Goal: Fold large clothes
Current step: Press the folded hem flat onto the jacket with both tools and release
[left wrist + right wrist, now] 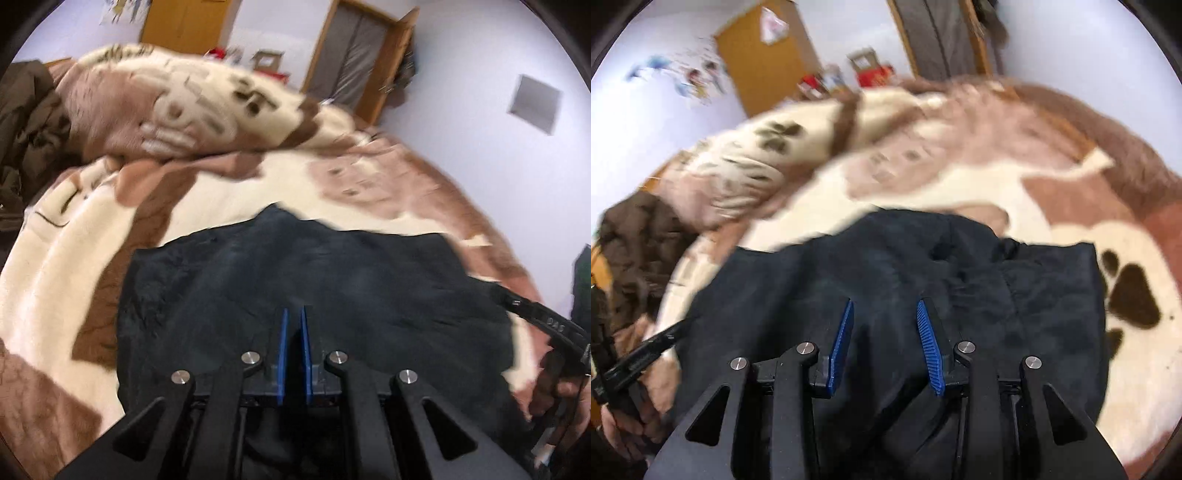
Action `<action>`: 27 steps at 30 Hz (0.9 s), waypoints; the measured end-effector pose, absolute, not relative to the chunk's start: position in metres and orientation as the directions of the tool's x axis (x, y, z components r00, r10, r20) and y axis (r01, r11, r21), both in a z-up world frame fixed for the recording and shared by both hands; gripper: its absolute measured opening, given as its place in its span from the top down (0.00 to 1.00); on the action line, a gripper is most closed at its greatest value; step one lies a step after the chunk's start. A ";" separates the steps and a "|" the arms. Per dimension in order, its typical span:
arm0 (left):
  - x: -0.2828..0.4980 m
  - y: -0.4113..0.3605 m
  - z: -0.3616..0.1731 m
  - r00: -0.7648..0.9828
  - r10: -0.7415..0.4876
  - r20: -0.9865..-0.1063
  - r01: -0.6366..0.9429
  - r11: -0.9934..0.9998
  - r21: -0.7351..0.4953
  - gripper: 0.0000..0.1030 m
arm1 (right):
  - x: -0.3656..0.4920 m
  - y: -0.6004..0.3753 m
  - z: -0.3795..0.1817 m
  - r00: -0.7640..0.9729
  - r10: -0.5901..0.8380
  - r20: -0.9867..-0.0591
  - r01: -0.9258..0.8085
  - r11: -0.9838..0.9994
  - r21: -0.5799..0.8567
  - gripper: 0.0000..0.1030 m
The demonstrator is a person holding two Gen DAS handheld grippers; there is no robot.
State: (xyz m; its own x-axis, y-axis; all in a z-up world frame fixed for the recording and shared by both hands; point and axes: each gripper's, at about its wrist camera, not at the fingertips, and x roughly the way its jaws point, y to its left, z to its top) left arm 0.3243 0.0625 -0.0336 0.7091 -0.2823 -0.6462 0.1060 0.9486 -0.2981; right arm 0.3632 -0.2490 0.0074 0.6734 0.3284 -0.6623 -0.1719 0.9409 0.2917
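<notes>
Here a big fleece blanket (229,206) in cream, pink and brown covers the bed, bunched into a thick roll toward the far side, with dark paw prints (1132,295) showing on its cream part in the right wrist view. On top of it, in the near middle, lies the dark garment (332,280), spread out in a broad rumpled patch, its far edge humped and its surface creased. A brown coat (26,122) sits heaped at the left end of the bed, apart from the dark garment. Behind the bed stand a pale wall, a yellow wooden door (184,22) and a grey curtain (351,48) in a wooden frame. The left gripper (293,314) hovers over the garment with its blue pads clenched together, only a thin sliver between them and no cloth seen caught there. The right gripper (885,306) hangs over the same garment with its blue pads held apart; cloth shows in the gap, but whether the pads press on it I cannot tell.
</notes>
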 end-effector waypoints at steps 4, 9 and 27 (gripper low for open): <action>0.282 0.028 -0.037 0.653 -0.400 -0.643 0.231 0.914 -0.334 0.93 | 0.324 -0.220 -0.006 0.608 0.396 -0.688 -0.252 0.918 0.306 0.65; 0.286 0.000 -0.098 0.526 -0.392 -0.755 0.193 0.919 -0.343 0.93 | 0.333 -0.220 -0.064 0.497 0.340 -0.799 -0.183 0.940 0.287 0.65; 0.292 -0.006 -0.118 0.480 -0.381 -0.790 0.140 0.922 -0.360 0.93 | 0.334 -0.216 -0.077 0.448 0.308 -0.839 -0.150 0.951 0.269 0.65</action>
State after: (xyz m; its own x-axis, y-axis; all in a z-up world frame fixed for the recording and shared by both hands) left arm 0.2919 -0.0065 -0.1175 0.4802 -0.3814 -0.7899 0.1403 0.9223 -0.3600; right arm 0.3343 -0.2164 -0.0773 0.4479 0.3082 -0.8393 -0.1498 0.9513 0.2694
